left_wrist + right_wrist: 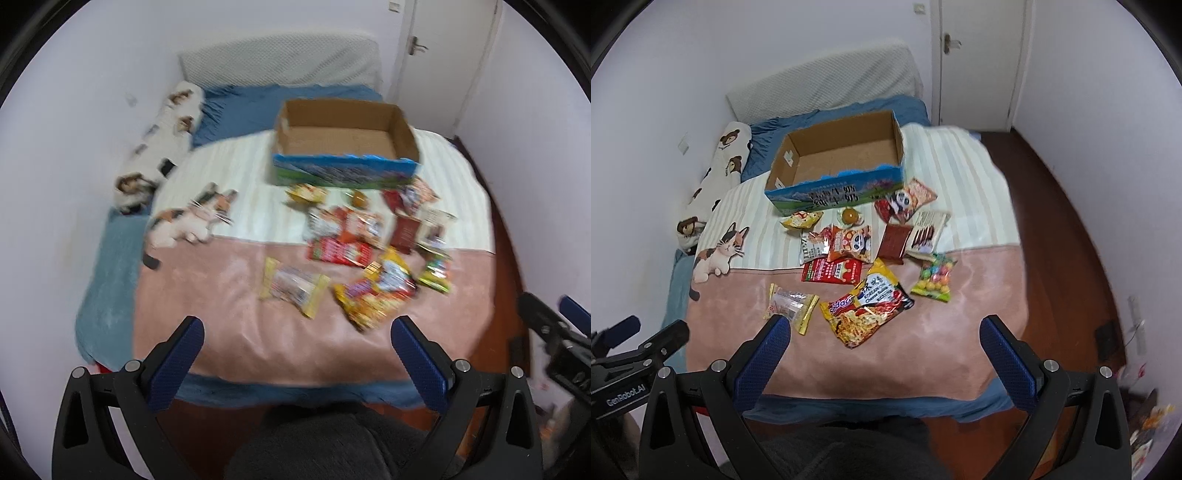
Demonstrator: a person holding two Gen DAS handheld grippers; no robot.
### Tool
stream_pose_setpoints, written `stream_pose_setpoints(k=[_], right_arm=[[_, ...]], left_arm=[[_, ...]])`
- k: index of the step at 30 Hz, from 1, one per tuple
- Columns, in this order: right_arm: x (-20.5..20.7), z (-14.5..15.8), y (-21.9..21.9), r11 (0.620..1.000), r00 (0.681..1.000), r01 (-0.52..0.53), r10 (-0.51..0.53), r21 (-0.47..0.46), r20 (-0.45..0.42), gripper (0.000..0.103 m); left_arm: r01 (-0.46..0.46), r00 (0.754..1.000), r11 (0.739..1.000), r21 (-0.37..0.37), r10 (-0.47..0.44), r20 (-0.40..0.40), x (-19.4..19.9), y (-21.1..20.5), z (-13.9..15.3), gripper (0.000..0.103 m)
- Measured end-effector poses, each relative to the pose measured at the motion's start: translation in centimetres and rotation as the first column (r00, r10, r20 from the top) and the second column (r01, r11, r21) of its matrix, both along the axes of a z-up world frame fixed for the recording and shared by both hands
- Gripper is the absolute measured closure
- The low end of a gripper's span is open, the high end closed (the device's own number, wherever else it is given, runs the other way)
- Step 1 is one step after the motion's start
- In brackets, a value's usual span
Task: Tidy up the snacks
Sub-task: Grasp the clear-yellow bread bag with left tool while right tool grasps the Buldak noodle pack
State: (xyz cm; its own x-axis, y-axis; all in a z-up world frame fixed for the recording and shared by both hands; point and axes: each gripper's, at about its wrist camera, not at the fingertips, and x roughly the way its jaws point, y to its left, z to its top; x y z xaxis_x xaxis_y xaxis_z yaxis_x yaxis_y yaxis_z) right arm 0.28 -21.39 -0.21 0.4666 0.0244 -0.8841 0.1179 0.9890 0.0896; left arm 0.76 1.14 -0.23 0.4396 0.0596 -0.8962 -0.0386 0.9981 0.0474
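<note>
An empty open cardboard box (343, 147) (842, 162) with a blue printed front stands on the bed's striped blanket. Several snack packets lie in front of it: a yellow noodle packet (868, 306) (373, 295), a clear yellow-edged packet (792, 308) (293, 286), a red packet (831, 271) (340, 251), panda packets (849, 243), a candy-ball bag (932, 277). My left gripper (295, 328) is open and empty above the bed's near edge. My right gripper (884, 328) is open and empty, also short of the snacks.
A cat print (720, 251) is on the blanket's left. A bear-print pillow (716, 173) lies along the left wall. A grey headboard (827, 85) and a white door (979, 62) are behind. Wooden floor (1067, 229) runs to the right of the bed.
</note>
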Motion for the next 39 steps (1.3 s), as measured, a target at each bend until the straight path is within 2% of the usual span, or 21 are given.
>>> stream_pose_setpoints(k=[3, 6, 8, 9, 14, 17, 19, 20, 22, 24, 27, 28, 30, 31, 32, 35, 37, 39], right_arm=[[2.3, -4.3, -1.0, 0.994, 0.996, 0.055, -0.048, 0.098, -0.080, 0.000], [5.0, -10.4, -2.0, 0.969, 0.974, 0.138, -0.096, 0.205, -0.205, 0.000], [6.5, -14.4, -2.2, 0.951, 0.956, 0.187, -0.117, 0.247, -0.270, 0.000], [7.4, -17.1, -2.1, 0.941, 0.937, 0.222, -0.133, 0.255, -0.324, 0.000], [10.7, -26.3, -1.7, 0.891, 0.873, 0.363, -0.221, 0.274, -0.436, 0.000], [12.3, -30.5, -1.4, 0.840, 0.824, 0.461, -0.285, 0.287, -0.490, 0.000], [13.2, -32.3, -1.0, 0.812, 0.795, 0.510, -0.319, 0.285, -0.515, 0.000], [13.7, -32.9, -0.8, 0.805, 0.791, 0.519, -0.325, 0.288, -0.518, 0.000], [14.6, -34.1, 0.0, 0.814, 0.783, 0.521, -0.336, 0.258, -0.523, 0.000], [15.3, -34.9, 0.8, 0.822, 0.778, 0.520, -0.344, 0.231, -0.526, 0.000], [15.9, -36.0, 1.5, 0.830, 0.764, 0.525, -0.363, 0.186, -0.534, 0.000], [16.1, -36.4, 1.6, 0.831, 0.760, 0.526, -0.365, 0.179, -0.539, 0.000], [16.2, -37.5, 1.9, 0.841, 0.757, 0.514, -0.352, 0.168, -0.550, 0.001], [16.3, -38.0, 2.1, 0.851, 0.759, 0.499, -0.341, 0.160, -0.555, 0.003], [16.4, -38.4, 2.2, 0.861, 0.763, 0.484, -0.327, 0.157, -0.558, 0.004], [16.5, -39.3, 2.9, 0.891, 0.789, 0.424, -0.274, 0.164, -0.550, 0.009], [16.1, -39.4, 3.6, 0.930, 0.813, 0.336, -0.207, 0.148, -0.545, 0.011], [15.5, -40.2, 4.9, 0.968, 0.831, 0.222, -0.126, 0.115, -0.543, 0.012]], left_arm=[[-0.039, 0.998, 0.993, 0.112, 0.034, 0.049, 1.4, 0.7, -2.1, 0.000], [-0.071, 0.997, 0.977, 0.202, 0.066, 0.027, 3.5, 1.7, -5.3, 0.000], [-0.084, 0.996, 0.970, 0.228, 0.088, -0.009, 5.0, 2.6, -7.6, 0.000], [-0.085, 0.995, 0.968, 0.235, 0.094, -0.030, 5.5, 3.0, -8.6, 0.000], [-0.086, 0.985, 0.960, 0.268, 0.121, -0.120, 8.3, 4.1, -13.9, 0.000], [-0.119, 0.961, 0.969, 0.217, 0.167, -0.219, 10.1, 5.3, -17.4, 0.000], [-0.177, 0.928, 0.974, 0.140, 0.213, -0.305, 11.2, 6.5, -19.8, 0.000], [-0.218, 0.906, 0.972, 0.082, 0.233, -0.354, 11.8, 7.2, -21.1, 0.000], [-0.324, 0.850, 0.946, -0.031, 0.277, -0.448, 12.6, 8.5, -23.6, 0.000], [-0.428, 0.795, 0.896, -0.122, 0.309, -0.522, 13.3, 9.4, -25.7, 0.001], [-0.519, 0.751, 0.826, -0.220, 0.318, -0.578, 14.4, 9.5, -27.9, 0.002], [-0.530, 0.741, 0.813, -0.241, 0.306, -0.598, 15.0, 9.2, -28.7, 0.002], [-0.540, 0.719, 0.801, -0.258, 0.279, -0.637, 15.9, 8.3, -30.4, 0.010], [-0.537, 0.709, 0.804, -0.256, 0.265, -0.654, 16.2, 7.9, -31.2, 0.021], [-0.529, 0.704, 0.811, -0.249, 0.255, -0.663, 16.4, 7.4, -31.8, 0.023], [-0.472, 0.737, 0.848, -0.241, 0.230, -0.636, 16.5, 6.3, -32.1, 0.026], [-0.418, 0.768, 0.878, -0.235, 0.202, -0.608, 16.4, 5.6, -31.5, 0.027], [-0.296, 0.812, 0.932, -0.207, 0.132, -0.569, 16.5, 4.3, -30.5, 0.029]])
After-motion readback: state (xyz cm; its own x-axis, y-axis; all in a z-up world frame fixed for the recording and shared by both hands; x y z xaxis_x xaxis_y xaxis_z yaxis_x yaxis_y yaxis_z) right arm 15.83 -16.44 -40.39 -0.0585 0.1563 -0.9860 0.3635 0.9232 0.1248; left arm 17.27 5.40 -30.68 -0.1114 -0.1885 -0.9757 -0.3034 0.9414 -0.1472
